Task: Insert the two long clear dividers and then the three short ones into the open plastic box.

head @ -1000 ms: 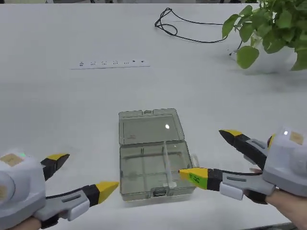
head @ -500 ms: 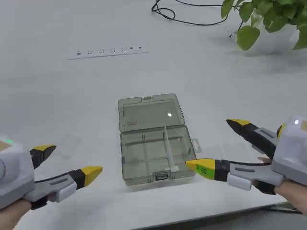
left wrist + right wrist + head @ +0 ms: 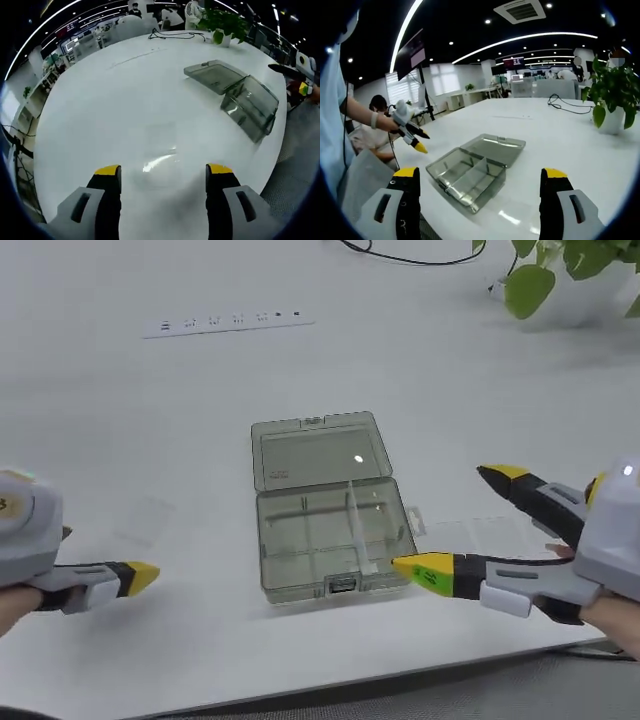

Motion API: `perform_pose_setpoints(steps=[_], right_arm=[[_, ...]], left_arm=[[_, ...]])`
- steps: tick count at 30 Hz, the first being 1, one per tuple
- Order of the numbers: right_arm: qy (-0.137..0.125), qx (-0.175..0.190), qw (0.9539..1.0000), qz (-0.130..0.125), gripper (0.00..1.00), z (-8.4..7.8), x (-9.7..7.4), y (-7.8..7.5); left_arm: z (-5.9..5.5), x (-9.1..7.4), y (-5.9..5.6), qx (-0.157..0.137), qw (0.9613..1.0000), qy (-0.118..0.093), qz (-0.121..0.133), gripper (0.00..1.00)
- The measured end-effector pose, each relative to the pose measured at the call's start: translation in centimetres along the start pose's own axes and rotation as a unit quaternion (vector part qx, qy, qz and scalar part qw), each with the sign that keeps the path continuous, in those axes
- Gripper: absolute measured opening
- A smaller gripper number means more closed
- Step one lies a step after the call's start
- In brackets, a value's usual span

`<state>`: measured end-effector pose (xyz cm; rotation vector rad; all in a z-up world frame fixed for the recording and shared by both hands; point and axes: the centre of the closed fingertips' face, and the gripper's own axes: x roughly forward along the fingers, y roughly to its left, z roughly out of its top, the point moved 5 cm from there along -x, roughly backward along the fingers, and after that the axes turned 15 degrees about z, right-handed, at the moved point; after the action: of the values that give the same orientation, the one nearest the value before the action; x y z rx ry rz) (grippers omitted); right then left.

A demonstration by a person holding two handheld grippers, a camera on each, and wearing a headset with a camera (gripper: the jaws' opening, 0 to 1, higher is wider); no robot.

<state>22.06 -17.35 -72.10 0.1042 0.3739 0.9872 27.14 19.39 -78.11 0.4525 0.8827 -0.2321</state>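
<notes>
The open smoky plastic box lies mid-table with its lid flat behind it. One long clear divider stands inside, running front to back. Faint clear dividers lie on the table right of the box, and others to its left. My right gripper hovers open at the box's right front corner, holding nothing. My left gripper is open and low at the far left, with clear pieces just ahead of its jaws. In the right gripper view the box sits between the open jaws.
A white power strip lies at the back. A potted plant and a black cable are at the back right. The table's front edge runs just below both grippers. People are in the room beyond.
My left gripper has drawn away to the left, away from the box. The right gripper has stayed by the box's right front corner. The head camera has tipped down.
</notes>
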Motion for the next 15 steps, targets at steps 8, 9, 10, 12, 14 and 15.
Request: perform_pose_setpoints(steps=[8,9,10,12,14,15], right_arm=[[-0.004,0.001,1.0000,-0.008,1.00,-0.2,-0.7,0.0],[-0.005,0.000,1.0000,-0.008,1.00,-0.1,-0.8,-0.1],[-0.006,0.000,0.9999,-0.009,1.00,-0.1,-0.8,-0.1],[-0.007,-0.001,0.9999,-0.009,1.00,0.0,-0.8,-0.2],[-0.006,0.000,0.9999,-0.011,1.00,-0.1,-0.9,-0.3],[-0.006,0.001,0.9999,-0.010,1.00,-0.2,-0.9,-0.4]], left_arm=[[-0.1,1.3,-0.3,0.032,0.9980,0.052,-0.016,0.54],[-0.2,1.5,-0.3,0.036,0.9976,0.057,-0.015,0.52],[-0.3,1.6,-0.4,0.040,0.9968,0.067,-0.018,0.51],[-0.3,1.8,-0.5,0.039,0.9962,0.076,-0.021,0.47],[-0.1,1.8,-0.5,0.033,0.9959,0.081,-0.024,0.46],[-0.1,1.8,-0.6,0.035,0.9955,0.084,-0.026,0.45]])
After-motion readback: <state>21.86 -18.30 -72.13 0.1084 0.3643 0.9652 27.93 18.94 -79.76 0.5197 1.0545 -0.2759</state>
